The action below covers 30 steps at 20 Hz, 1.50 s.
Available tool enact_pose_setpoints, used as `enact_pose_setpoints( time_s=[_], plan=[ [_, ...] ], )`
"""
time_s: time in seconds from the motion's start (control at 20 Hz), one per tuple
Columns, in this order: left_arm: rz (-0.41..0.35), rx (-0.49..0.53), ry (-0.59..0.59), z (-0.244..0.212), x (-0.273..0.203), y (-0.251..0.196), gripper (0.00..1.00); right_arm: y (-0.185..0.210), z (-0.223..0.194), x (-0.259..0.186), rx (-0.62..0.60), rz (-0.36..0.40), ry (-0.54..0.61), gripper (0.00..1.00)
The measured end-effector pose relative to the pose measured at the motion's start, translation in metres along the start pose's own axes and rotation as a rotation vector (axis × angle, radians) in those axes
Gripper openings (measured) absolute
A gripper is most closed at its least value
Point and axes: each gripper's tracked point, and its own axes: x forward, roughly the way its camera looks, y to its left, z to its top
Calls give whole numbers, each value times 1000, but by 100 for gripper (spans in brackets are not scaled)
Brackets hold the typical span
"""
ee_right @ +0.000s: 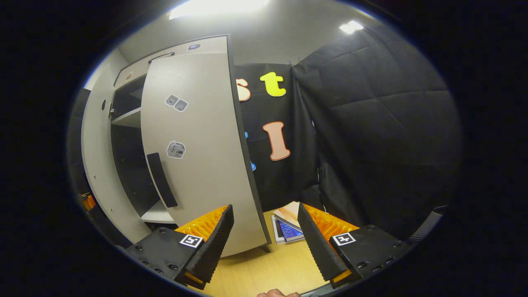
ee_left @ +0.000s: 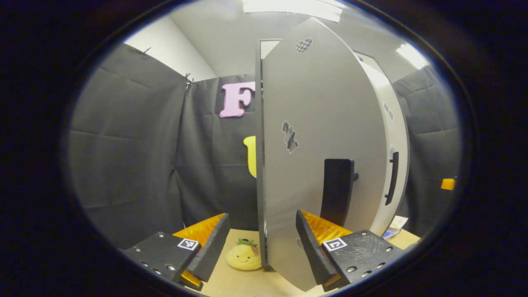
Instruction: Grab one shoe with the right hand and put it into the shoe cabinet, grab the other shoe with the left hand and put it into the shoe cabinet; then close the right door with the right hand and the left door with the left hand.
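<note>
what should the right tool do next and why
Probably press the right tool, open and holding nothing, leftward against the right door to swing it shut. That door stands ajar, its edge between the fingers, with the cabinet's shelves exposed behind it.

I see the left door [ee_left: 321, 144] standing ajar straight ahead, a plush toy [ee_left: 244, 256] on the floor [ee_left: 231, 284] left of it.

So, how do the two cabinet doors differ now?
The left door carries two single stickers, far apart; the right door a pair up high and one lower. In the left gripper view the left door stands near, at the left gripper's open jaws; the right door farther off. Both are grey, open, dark-handled.
</note>
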Motion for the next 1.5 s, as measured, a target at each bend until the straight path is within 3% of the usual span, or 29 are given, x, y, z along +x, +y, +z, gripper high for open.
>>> enact_pose_setpoints(
  time_s=[0.3, 0.55, 0.8, 1.05, 1.1, 1.15, 1.25, 1.4, 1.5],
  plan=[
    [-97, 9, -35, 2, 21, -84, 88, -41, 5, -22, -31, -103, -3, 98],
    [-42, 14, -22, 2, 28, -93, 88, -64, 7, -17, 11, -107, 6, 98],
    [-52, -43, -10, 9, 2, -94, 88, -78, 14, -1, 7, -52, 24, 98],
    [-66, -72, -44, 22, -42, -94, 88, -67, 6, 15, 32, 51, 61, 98],
    [-59, -60, -46, 23, -50, -92, 93, -66, 4, 15, 30, 68, 63, 98],
    [-43, -50, -48, 25, -61, -90, 88, -62, 1, 17, 22, 86, 70, 98],
    [-49, -59, -50, 27, -82, -92, 88, -58, -3, 18, 2, 114, 78, 98],
    [-118, -112, -25, 15, -111, -107, 88, -49, -11, 16, -9, 164, 82, 98],
    [-93, -168, 9, 0, -130, -105, 88, -45, -19, 13, -35, 195, 88, 98]
  ],
)
